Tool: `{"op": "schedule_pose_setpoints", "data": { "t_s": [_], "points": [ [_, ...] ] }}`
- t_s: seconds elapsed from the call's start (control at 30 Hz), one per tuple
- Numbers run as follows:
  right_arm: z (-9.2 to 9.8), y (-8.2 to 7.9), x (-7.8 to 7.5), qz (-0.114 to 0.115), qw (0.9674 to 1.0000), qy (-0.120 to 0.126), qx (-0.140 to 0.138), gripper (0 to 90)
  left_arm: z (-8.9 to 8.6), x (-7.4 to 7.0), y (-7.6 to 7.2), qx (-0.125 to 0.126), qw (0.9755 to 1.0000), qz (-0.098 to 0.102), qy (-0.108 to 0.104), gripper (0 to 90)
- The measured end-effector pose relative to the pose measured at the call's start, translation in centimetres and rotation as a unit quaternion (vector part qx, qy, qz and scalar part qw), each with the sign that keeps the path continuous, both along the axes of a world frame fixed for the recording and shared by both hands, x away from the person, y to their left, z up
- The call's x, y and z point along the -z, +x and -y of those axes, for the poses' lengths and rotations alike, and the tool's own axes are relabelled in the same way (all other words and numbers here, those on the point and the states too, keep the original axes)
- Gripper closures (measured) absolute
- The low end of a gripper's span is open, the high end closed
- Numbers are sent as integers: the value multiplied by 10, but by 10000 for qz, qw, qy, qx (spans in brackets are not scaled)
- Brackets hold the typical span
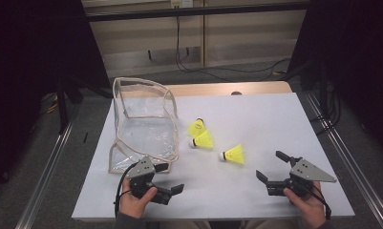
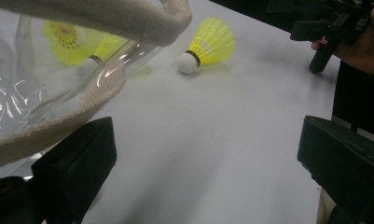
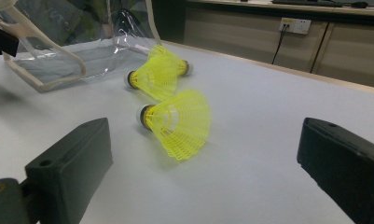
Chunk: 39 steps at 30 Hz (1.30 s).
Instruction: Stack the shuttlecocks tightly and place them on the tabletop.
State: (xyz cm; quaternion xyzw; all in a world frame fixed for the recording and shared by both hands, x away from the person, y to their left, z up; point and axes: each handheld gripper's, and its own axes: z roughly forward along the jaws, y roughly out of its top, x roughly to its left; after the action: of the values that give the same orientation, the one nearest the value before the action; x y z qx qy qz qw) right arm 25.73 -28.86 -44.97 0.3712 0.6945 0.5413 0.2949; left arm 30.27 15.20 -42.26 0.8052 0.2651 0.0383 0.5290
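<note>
Three yellow shuttlecocks lie on the white table: one (image 1: 197, 126) beside the bag, one (image 1: 203, 140) just in front of it, and one (image 1: 234, 154) nearer the right. A clear plastic bag with beige trim (image 1: 141, 124) stands open at the left. My left gripper (image 1: 170, 178) is open and empty at the bag's front corner; the bag's trim (image 2: 105, 14) hangs over its upper left jaw and a shuttlecock (image 2: 208, 44) lies beyond. My right gripper (image 1: 270, 165) is open and empty, facing the nearest shuttlecock (image 3: 180, 121), with the other two (image 3: 156, 72) and the bag (image 3: 58, 51) behind it.
The white table top (image 1: 275, 119) has bare room at its right and front. A wooden strip (image 1: 227, 88) runs along the far edge. Cables (image 1: 218, 71) lie on the floor behind. The right hand's gripper (image 2: 324, 23) is seen far off in the left gripper view.
</note>
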Motion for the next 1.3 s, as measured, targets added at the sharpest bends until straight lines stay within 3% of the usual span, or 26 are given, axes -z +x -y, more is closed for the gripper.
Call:
{"op": "schedule_pose_setpoints", "data": {
  "t_s": [0.7, 1.3],
  "points": [
    [0, -1, -1, 19, 10000, -16, 2, 29, -11, -2, 2, 88, 10000, 26, -22, 50],
    [1, -2, -1, 26, 10000, 0, 4, 29, -27, -2, 0, -100, 9999, 59, -118, 37]
  ]
}}
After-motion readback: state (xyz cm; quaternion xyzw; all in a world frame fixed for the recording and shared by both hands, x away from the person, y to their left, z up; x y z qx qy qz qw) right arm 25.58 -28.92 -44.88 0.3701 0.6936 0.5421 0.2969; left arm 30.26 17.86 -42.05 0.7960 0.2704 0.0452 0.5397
